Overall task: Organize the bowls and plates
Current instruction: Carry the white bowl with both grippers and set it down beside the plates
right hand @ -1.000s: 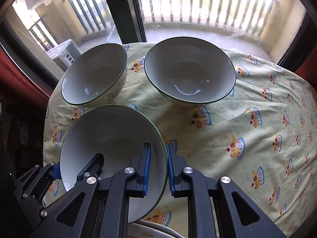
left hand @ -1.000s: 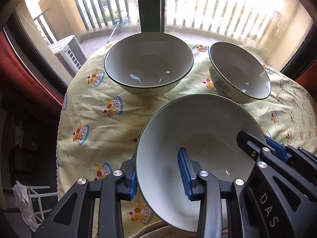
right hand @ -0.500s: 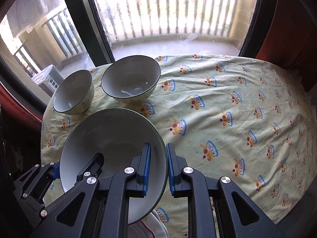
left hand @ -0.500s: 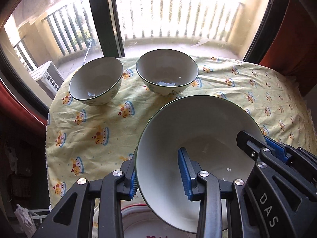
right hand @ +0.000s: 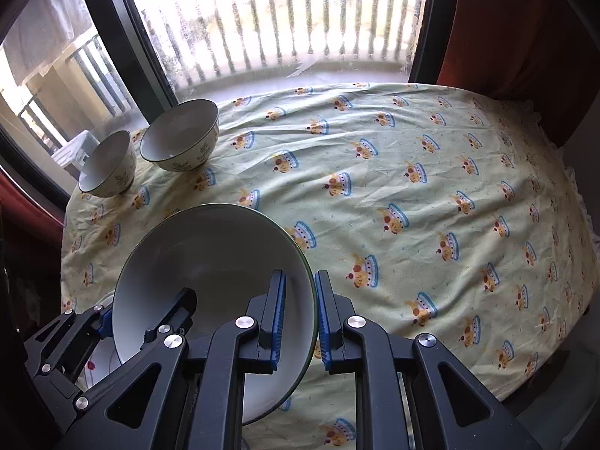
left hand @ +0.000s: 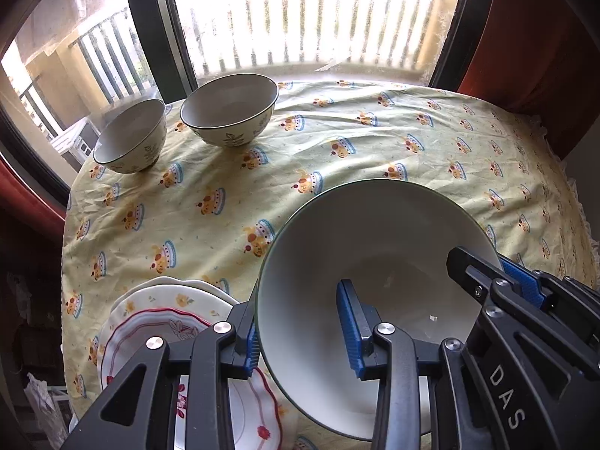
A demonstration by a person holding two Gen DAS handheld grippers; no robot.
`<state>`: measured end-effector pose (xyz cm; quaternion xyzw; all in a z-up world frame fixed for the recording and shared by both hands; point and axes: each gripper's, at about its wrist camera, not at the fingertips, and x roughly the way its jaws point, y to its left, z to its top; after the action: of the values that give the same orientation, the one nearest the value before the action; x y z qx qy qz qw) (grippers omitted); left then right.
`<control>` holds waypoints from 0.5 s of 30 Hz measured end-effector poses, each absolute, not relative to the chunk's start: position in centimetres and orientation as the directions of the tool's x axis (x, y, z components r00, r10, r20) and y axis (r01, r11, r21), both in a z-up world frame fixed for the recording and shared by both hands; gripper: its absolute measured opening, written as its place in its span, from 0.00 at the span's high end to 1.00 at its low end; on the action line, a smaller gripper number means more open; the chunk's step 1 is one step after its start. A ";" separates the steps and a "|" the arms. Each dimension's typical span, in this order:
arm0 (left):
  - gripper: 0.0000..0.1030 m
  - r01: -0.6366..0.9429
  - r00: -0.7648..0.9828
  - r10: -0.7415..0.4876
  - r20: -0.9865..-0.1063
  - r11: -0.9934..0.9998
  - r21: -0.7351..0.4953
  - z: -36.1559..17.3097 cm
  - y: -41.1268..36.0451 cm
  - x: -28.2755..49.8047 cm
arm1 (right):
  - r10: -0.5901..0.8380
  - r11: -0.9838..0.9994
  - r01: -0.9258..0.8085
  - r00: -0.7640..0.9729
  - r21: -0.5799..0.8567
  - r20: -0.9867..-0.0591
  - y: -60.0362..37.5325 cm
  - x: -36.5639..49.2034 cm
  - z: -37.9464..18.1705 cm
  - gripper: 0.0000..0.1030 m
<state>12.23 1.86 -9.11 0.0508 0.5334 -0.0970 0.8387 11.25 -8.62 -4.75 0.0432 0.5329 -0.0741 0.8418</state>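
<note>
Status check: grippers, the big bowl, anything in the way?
Left gripper and right gripper each clamp the large white green-rimmed bowl by opposite rims. Stacked floral plates below-left. Two small bowls far off.

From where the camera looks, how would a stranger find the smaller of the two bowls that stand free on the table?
Start at the yellow tablecloth with its cake print and go to the far left edge, by the window. Two leaf-patterned bowls stand there side by side. The smaller bowl is the left one, nearest the cloth's edge, narrower than the wider bowl.
</note>
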 end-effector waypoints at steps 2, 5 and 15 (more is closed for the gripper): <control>0.65 0.204 0.405 -0.099 -0.909 0.979 -0.016 -9.6 0.7 11.5 | -0.070 0.987 0.163 0.409 -0.002 -0.910 -9.9 10.7 -5.2 0.81; 0.65 0.185 0.390 -0.092 -0.916 0.983 -0.020 -10.4 -0.8 10.6 | -0.061 0.990 0.143 0.390 -0.005 -0.919 -11.6 10.0 -5.8 0.81; 0.65 0.092 0.358 -0.038 -0.933 0.996 -0.005 -13.5 -3.6 8.3 | -0.020 0.999 0.053 0.328 -0.002 -0.944 -15.5 8.5 -8.9 0.81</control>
<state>8.33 -3.62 -13.54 0.0242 0.5653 -0.0395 0.8236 8.46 -15.49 -8.93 0.0143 0.5792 -0.0221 0.8148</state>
